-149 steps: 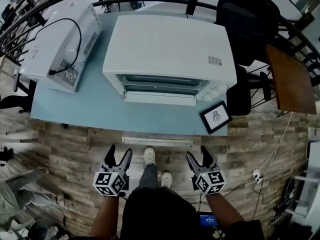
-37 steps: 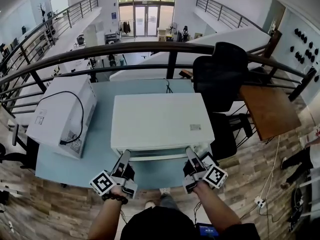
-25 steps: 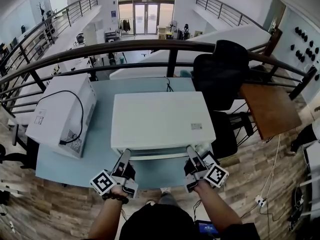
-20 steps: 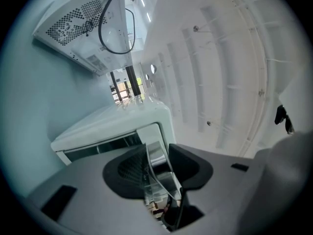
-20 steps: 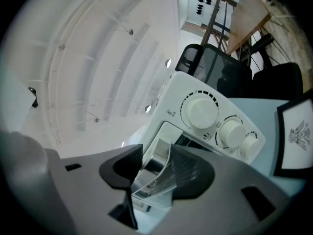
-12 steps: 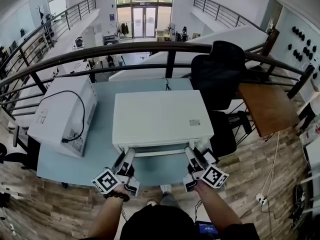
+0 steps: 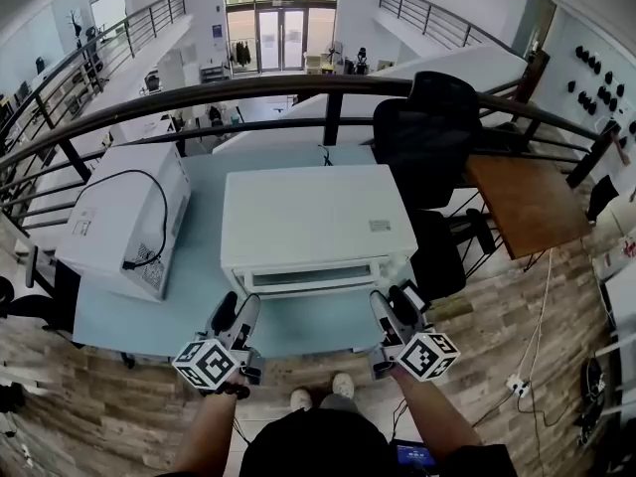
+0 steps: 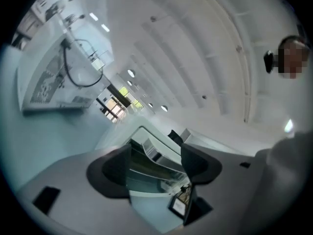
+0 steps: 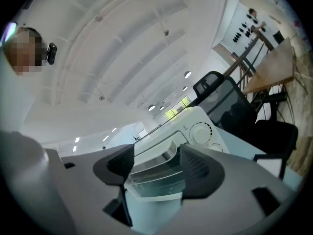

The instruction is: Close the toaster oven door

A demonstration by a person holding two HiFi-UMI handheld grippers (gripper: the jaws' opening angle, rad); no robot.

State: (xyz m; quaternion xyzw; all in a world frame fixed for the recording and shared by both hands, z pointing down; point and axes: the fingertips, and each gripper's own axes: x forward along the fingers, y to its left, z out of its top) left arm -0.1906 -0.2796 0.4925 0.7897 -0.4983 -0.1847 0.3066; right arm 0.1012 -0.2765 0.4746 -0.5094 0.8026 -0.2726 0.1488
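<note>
Toaster oven (image 7: 316, 217), a white one, stands in the middle of the light blue table (image 7: 189, 316), with its front turned to the near side. Its door (image 7: 311, 278) stands up against the front and looks shut from the head view (whether it is fully latched I cannot tell). In the right gripper view the glass of the door and its handle show between the jaws, with two round dials (image 9: 200, 131) to the right of them.

Left gripper (image 7: 236, 313) hovers over the near edge of the table, just near of the left end of the door and not touching it. Its jaws are opening and hold nothing. Right gripper (image 7: 394, 306) hovers the same way near the right end of the door, apart from it, its jaws also opening with nothing between them.

On the left part of the table lies a second white machine (image 7: 124, 217) with a black cable (image 7: 162, 217) on top. A black chair (image 7: 427, 127) stands to the far right of the oven.
</note>
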